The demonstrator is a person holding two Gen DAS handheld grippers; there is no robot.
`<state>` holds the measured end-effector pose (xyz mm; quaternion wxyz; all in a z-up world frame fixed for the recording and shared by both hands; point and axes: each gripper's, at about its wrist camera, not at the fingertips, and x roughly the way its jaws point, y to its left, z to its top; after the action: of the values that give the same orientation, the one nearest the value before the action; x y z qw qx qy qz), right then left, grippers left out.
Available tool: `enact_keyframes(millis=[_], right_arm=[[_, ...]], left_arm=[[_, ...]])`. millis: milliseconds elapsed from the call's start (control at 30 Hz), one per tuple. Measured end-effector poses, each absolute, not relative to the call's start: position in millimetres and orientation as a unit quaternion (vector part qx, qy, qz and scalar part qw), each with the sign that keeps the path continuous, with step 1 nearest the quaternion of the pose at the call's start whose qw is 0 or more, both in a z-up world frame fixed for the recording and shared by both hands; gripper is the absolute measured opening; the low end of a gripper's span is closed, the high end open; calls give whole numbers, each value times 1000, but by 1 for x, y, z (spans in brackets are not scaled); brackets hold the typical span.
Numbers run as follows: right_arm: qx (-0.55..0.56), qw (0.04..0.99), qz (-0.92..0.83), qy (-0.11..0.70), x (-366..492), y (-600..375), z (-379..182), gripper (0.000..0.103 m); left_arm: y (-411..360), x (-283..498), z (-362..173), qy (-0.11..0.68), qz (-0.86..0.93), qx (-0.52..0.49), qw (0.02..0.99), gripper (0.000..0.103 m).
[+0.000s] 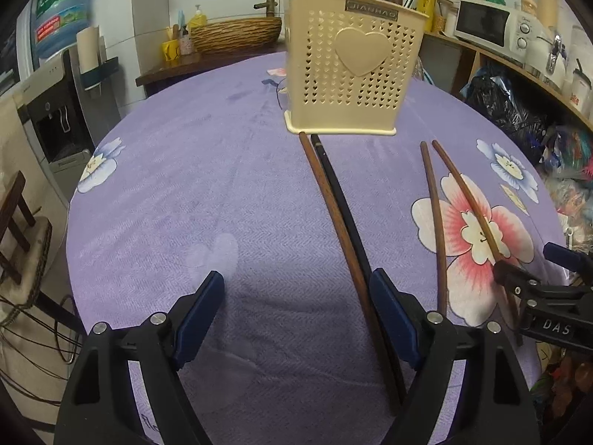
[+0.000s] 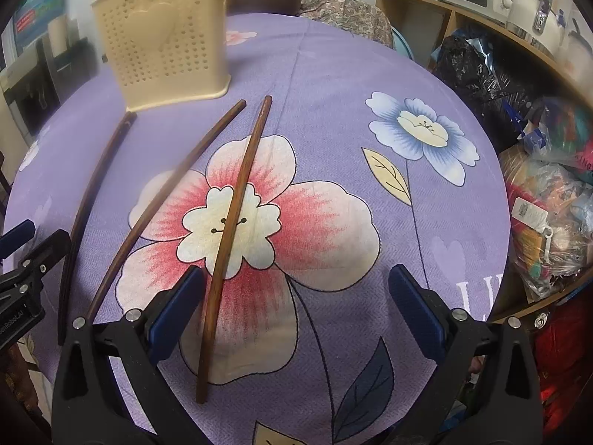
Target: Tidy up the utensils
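Note:
A beige perforated utensil holder [image 1: 352, 59] with a heart on its side stands at the far side of the table, with spoons and chopsticks sticking out of it. A brown chopstick [image 1: 333, 215] and a black chopstick [image 1: 335, 181] lie side by side from its base toward me. They run just inside the right finger of my open left gripper [image 1: 298, 289], untouched. Two more brown chopsticks [image 1: 433, 204] lie to the right. In the right wrist view one chopstick [image 2: 237, 215] lies between the jaws of my open right gripper [image 2: 296, 282], close to its left finger [image 2: 185, 296]; the other chopstick [image 2: 159, 200] lies outside.
The table wears a purple flowered cloth [image 1: 185, 185]. A shelf with a microwave [image 1: 485, 22] and piled bags [image 2: 548, 222] lines the right side. A water dispenser [image 1: 48, 118] and a wooden chair stand on the left. A woven basket [image 1: 233, 33] sits behind the table.

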<state>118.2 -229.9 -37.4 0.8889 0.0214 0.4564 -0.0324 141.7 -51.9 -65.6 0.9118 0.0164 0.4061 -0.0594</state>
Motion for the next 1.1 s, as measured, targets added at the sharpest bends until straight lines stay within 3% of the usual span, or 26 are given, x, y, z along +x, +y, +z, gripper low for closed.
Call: enact_keyframes(millis=[367, 633, 767, 1100], right_arm=[[24, 890, -30, 455, 117, -230, -38, 97], [28, 890, -29, 455, 117, -232, -38, 97], [28, 889, -28, 455, 117, -231, -39, 97], [28, 890, -30, 454, 118, -230, -39, 97]], left_arm=[[-61, 147, -69, 402, -61, 46, 912, 80], [-48, 142, -59, 396, -77, -1, 915, 79], [-46, 144, -65, 404, -66, 5, 912, 73], [-56, 151, -66, 407, -58, 37, 911, 72]])
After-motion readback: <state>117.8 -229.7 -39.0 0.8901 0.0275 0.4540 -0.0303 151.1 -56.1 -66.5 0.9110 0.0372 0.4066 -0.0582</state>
